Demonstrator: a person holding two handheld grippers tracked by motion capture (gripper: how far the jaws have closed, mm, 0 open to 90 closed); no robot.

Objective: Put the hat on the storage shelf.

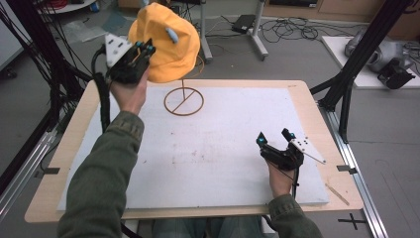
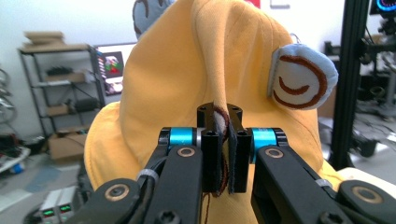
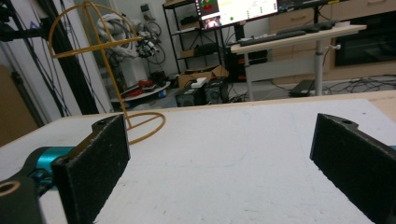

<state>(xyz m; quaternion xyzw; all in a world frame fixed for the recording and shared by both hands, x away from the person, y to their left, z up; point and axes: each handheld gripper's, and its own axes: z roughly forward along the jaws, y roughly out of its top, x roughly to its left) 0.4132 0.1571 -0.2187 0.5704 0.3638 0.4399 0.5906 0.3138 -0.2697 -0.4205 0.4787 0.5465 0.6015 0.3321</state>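
Note:
A yellow cloth hat (image 1: pixel 166 44) with pale blue round ears hangs in the air over the far left of the table. My left gripper (image 1: pixel 145 48) is shut on a fold of its edge. In the left gripper view the pads pinch the hat's (image 2: pixel 187 70) fabric at the left gripper (image 2: pixel 224 116), and a blue ear (image 2: pixel 301 77) with brown stitching shows on the right. Below the hat stands a thin wire hat stand (image 1: pixel 183 101), its domed top bare in the right gripper view (image 3: pixel 100 45). My right gripper (image 1: pixel 273 135) rests low at the near right, open (image 3: pixel 224 154), nothing between its pads.
A white board (image 1: pixel 223 148) covers the wooden table (image 1: pixel 307 89). Black frame posts (image 1: pixel 364 54) rise at the right, and cables hang at the left. A desk with a monitor (image 3: pixel 233 9) and shelves stand beyond the far edge.

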